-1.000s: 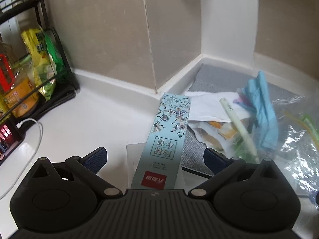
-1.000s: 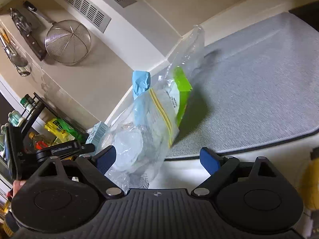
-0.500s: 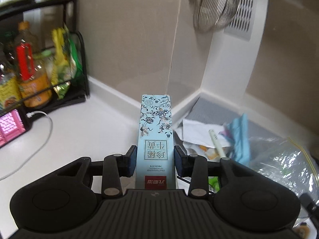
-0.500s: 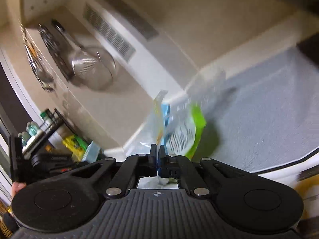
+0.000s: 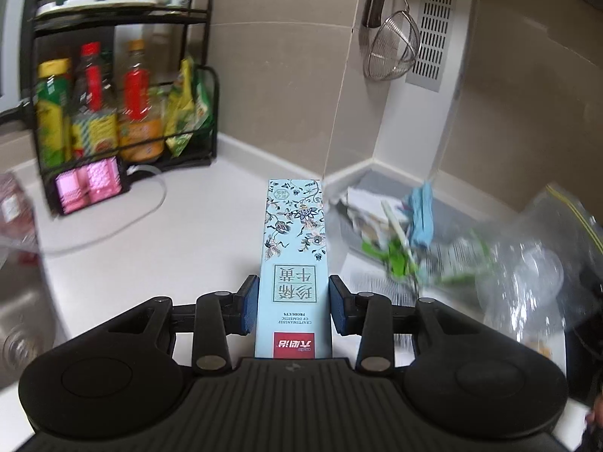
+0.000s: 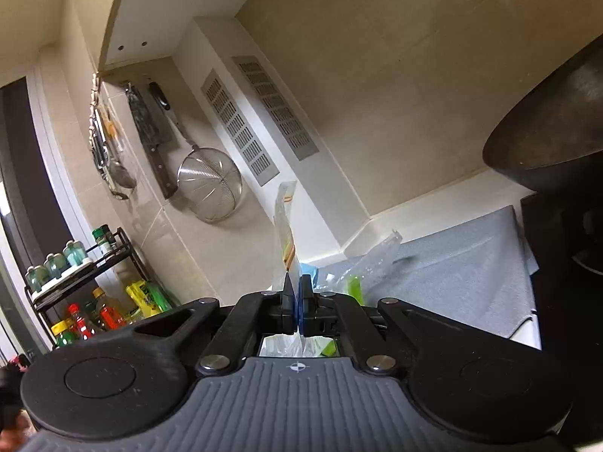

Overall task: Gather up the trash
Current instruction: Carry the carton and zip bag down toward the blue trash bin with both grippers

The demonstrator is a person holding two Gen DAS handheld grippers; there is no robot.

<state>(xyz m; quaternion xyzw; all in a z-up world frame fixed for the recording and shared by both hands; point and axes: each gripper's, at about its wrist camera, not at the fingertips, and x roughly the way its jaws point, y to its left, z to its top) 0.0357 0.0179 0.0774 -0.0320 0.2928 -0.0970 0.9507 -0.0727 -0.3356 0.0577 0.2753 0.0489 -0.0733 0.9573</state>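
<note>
- The left tool [image 5: 294,310] is clenched on a long pale-blue carton [image 5: 294,263], its blue pads pressing the two long sides near the carton's near end; the carton sticks out ahead, lifted above the white surface [image 5: 196,226].
- The right tool [image 6: 297,301] is pinched tight on the edge of a clear zip bag [image 6: 288,233], which rises between its fingers and hangs below them.
- In the left view the bag [image 5: 535,275] shows to the right, blurred, with trash already inside.
- More trash [image 5: 388,222], including paper, a blue glove and green scraps, lies on the grey mat [image 5: 380,184] at the far right corner.
- The step in hand looks like carrying the carton to the bag.
- Next, the carton probably has to swing right and tip end-first into the bag mouth, which the right tool must hold open; a narrow mouth could snag the carton's corners.
</note>
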